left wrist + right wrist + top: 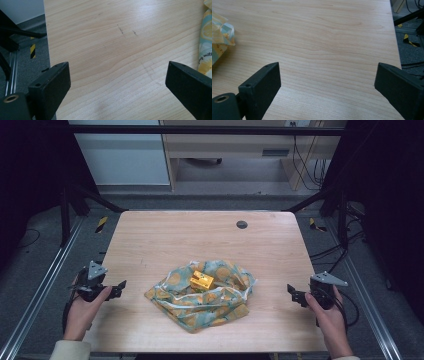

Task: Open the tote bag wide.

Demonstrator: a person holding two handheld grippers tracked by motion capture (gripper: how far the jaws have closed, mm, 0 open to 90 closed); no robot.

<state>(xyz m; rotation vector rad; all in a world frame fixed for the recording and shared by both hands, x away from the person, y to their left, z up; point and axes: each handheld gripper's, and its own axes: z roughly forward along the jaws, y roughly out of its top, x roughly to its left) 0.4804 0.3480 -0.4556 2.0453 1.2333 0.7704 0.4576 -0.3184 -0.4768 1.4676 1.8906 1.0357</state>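
Two grippers: left gripper (117, 287) and right gripper (293, 292) are hanging wide open, gripping nothing.
Cloth (200, 297): lying crumpled mid-table (150, 240), carrying a yellow box (201, 281).

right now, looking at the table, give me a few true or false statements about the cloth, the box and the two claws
1. A small yellow box sits on top of the patterned cloth. True.
2. The left claw is shut on a corner of the cloth. False: it is open over bare table, apart from the cloth.
3. The right claw is open and holds nothing. True.
4. The cloth lies flat and neatly folded. False: it is crumpled in a heap.
5. A dark round hole is near the table's far edge. True.
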